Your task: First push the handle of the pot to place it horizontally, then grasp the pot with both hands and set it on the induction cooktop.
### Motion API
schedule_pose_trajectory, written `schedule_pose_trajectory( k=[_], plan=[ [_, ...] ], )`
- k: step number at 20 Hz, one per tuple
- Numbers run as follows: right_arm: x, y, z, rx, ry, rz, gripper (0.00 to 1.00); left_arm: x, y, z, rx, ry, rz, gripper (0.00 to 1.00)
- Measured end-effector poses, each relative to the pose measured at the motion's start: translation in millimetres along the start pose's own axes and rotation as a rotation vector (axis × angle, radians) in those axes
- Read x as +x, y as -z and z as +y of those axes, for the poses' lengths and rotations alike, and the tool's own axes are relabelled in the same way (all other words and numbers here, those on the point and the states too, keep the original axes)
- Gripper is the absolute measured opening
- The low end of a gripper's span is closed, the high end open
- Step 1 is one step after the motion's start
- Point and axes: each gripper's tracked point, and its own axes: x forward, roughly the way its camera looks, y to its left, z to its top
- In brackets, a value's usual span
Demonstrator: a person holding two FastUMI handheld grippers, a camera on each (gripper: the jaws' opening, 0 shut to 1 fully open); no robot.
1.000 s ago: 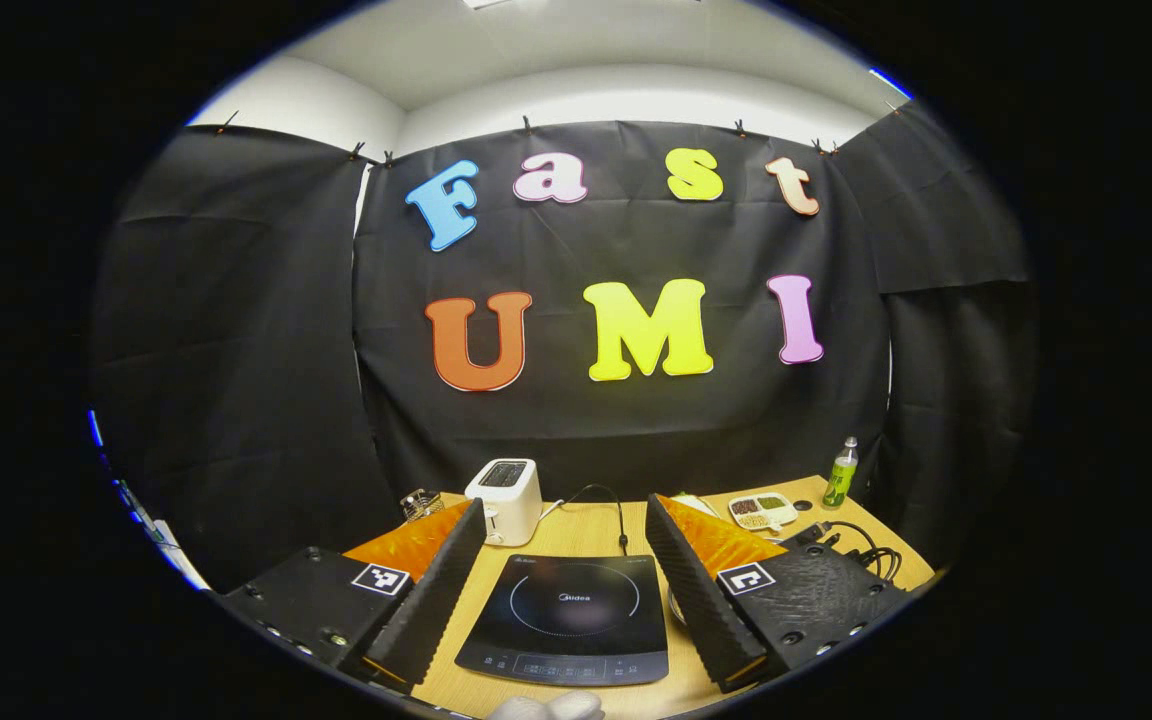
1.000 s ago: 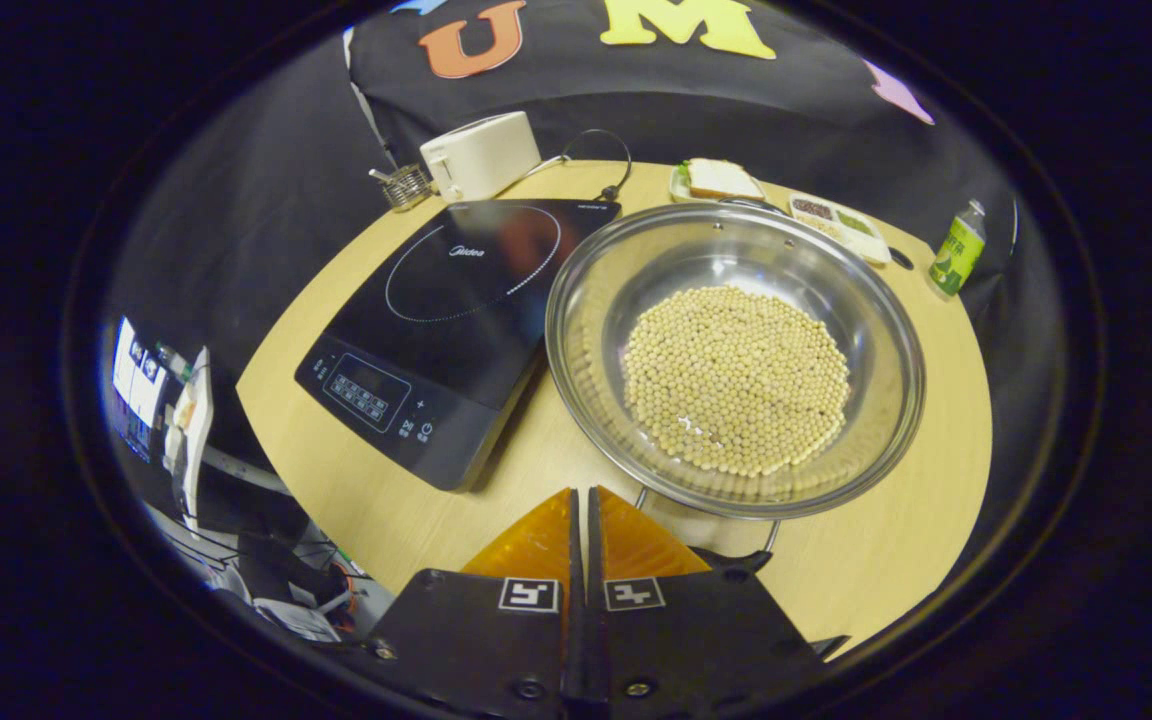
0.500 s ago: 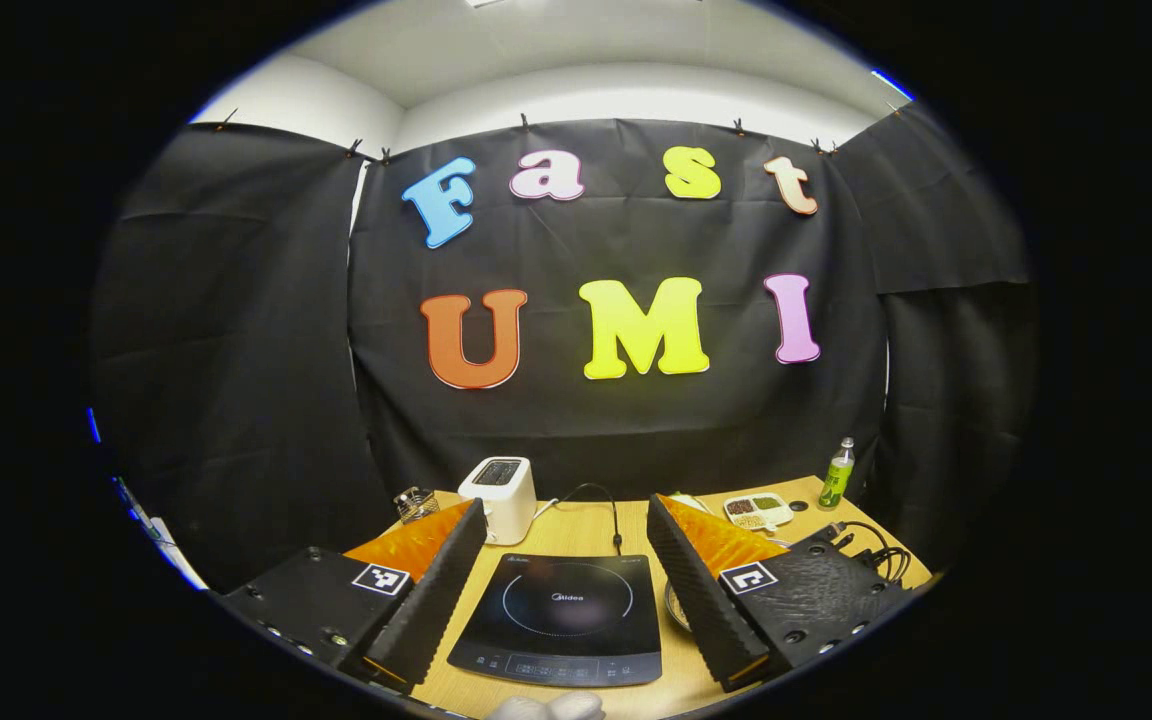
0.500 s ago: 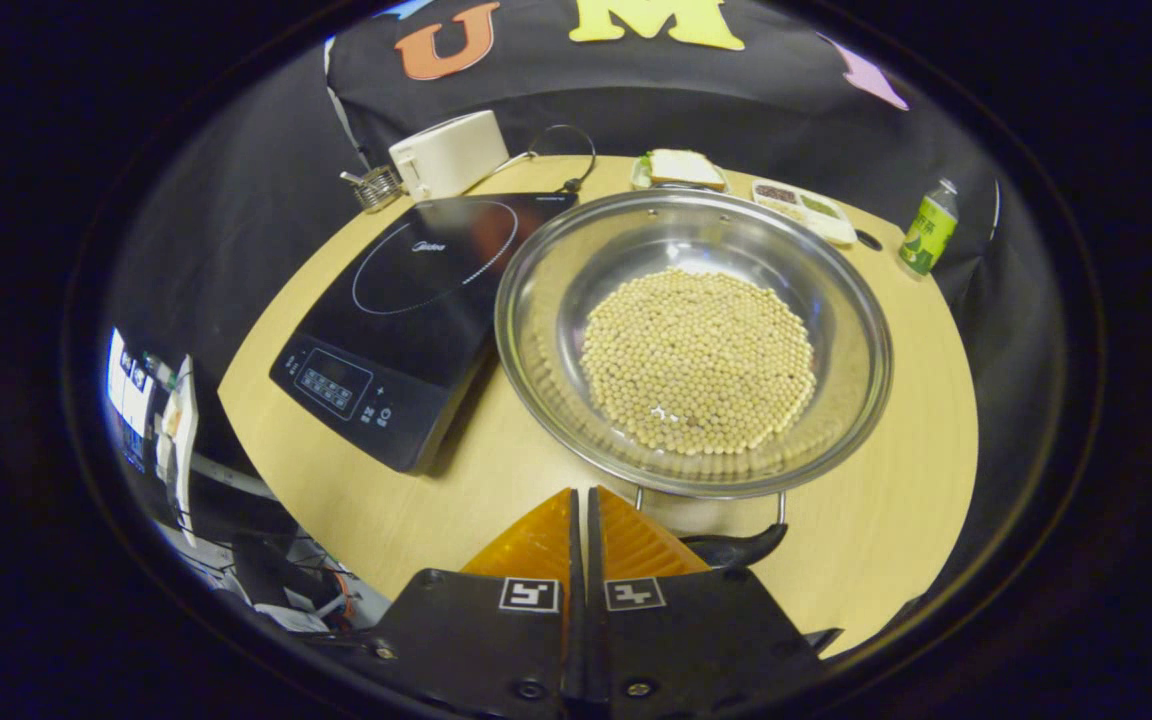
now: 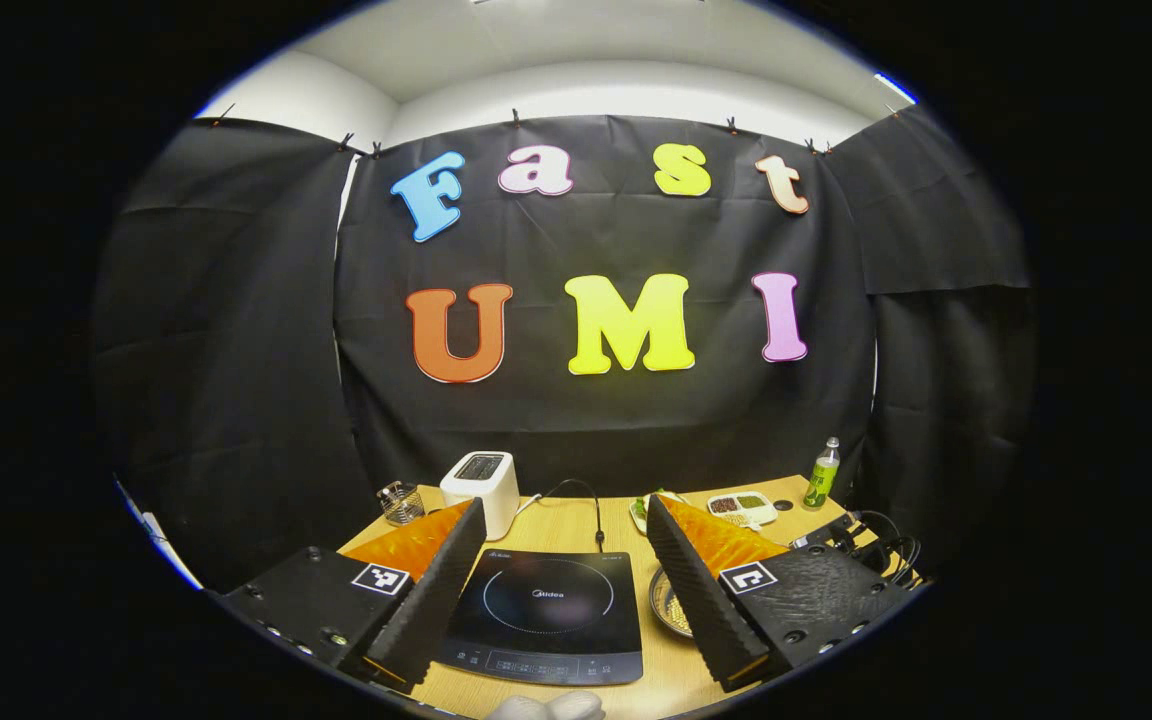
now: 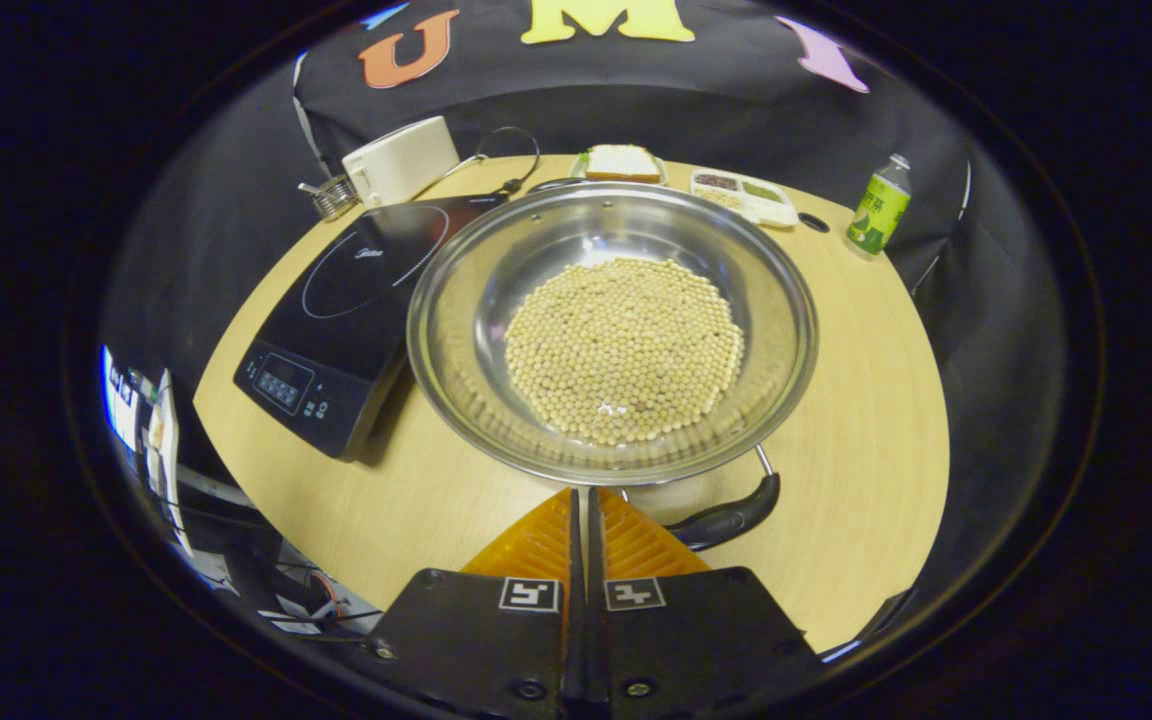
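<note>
Now | pot: pale beans | left hand-held gripper: wide, empty | right hand-held gripper: closed, empty

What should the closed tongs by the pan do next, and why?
Probably nudge the pot's near handle sideways. The right tongs are shut beside it, and the pot of beans sits on the table, not on the cooktop.

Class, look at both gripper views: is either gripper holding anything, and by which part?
Nothing is held. The left gripper is open; the right gripper is shut beside the pot's handle.
</note>
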Motion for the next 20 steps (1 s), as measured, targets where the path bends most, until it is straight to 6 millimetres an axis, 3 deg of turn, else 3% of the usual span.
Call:
schedule_pose_trajectory(
  k=[11, 13, 14, 20],
  plan=[
    [1.7, -6.5, -66.4, -0.020, 0.066, 0.017, 0.04, 3.5, 0.8, -3.9, -0.002, -0.049, 0.018, 0.97],
    [4.2, -9.4, -79.7, -0.042, 0.078, 0.027, 0.00, 4.2, 1.0, -5.7, -0.002, -0.064, 0.021, 0.97],
    [5.5, -10.8, -86.0, -0.054, 0.082, 0.028, 0.07, 4.5, 2.1, -7.3, -0.003, -0.071, 0.024, 0.96],
    [10.0, -22.7, -120.6, -0.126, 0.090, 0.048, 0.01, 10.0, 6.6, -14.2, -0.003, -0.111, 0.041, 0.97]
  ],
)
